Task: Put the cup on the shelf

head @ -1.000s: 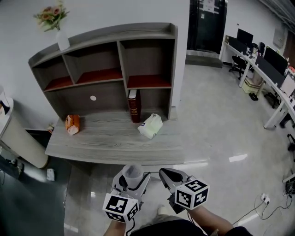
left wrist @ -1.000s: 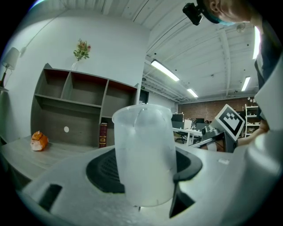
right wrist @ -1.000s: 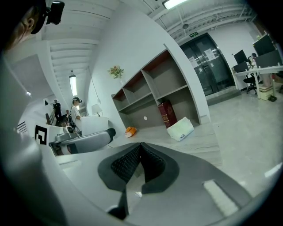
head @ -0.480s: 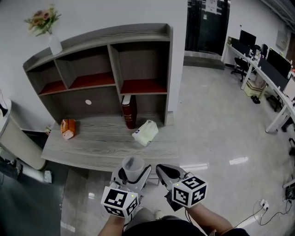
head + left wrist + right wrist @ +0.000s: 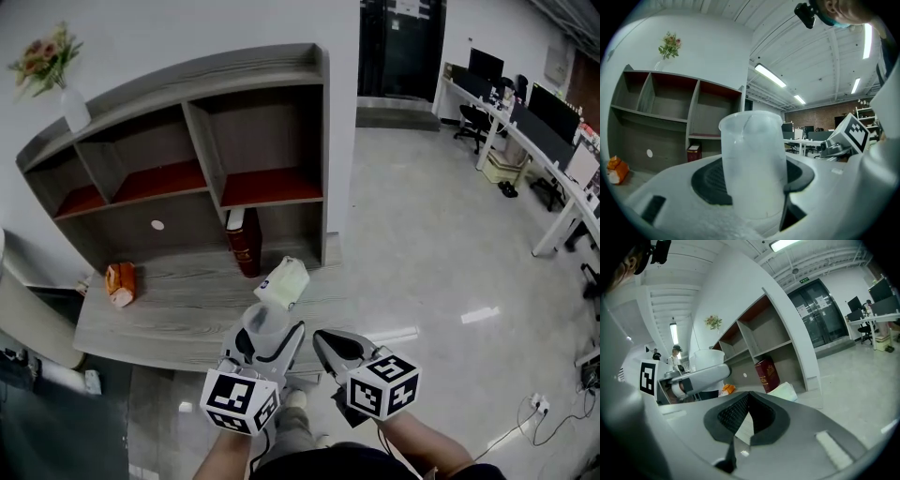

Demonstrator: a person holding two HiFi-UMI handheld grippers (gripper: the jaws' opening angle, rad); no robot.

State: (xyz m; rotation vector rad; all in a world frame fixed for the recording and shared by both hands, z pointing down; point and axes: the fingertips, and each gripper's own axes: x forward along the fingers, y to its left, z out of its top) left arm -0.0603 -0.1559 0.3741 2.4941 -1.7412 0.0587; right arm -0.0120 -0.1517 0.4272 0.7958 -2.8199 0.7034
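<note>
A translucent plastic cup (image 5: pixel 267 323) stands upright between the jaws of my left gripper (image 5: pixel 272 336), which is shut on its lower half; in the left gripper view the cup (image 5: pixel 752 161) fills the middle, with the black pads (image 5: pixel 710 180) pressed against its sides. My right gripper (image 5: pixel 326 339) hangs just to the right of it, shut and empty, and its pads (image 5: pixel 736 411) meet in a point. The grey shelf unit (image 5: pixel 202 89) with red-lined boards stands on the desk (image 5: pixel 159 314) ahead and to the left. Both grippers hover over the floor just off the desk's front right corner.
On the desk are a red book (image 5: pixel 242 242) standing under the right compartment, a white packet (image 5: pixel 283 281) near the front right and an orange packet (image 5: pixel 120 281) at the left. A vase of flowers (image 5: pixel 66 94) tops the shelf. Office desks (image 5: pixel 553 159) line the far right.
The desk and shelf have slid left and come nearer in the head view. Both grippers, with the cup still held, now sit close to the desk's front right corner.
</note>
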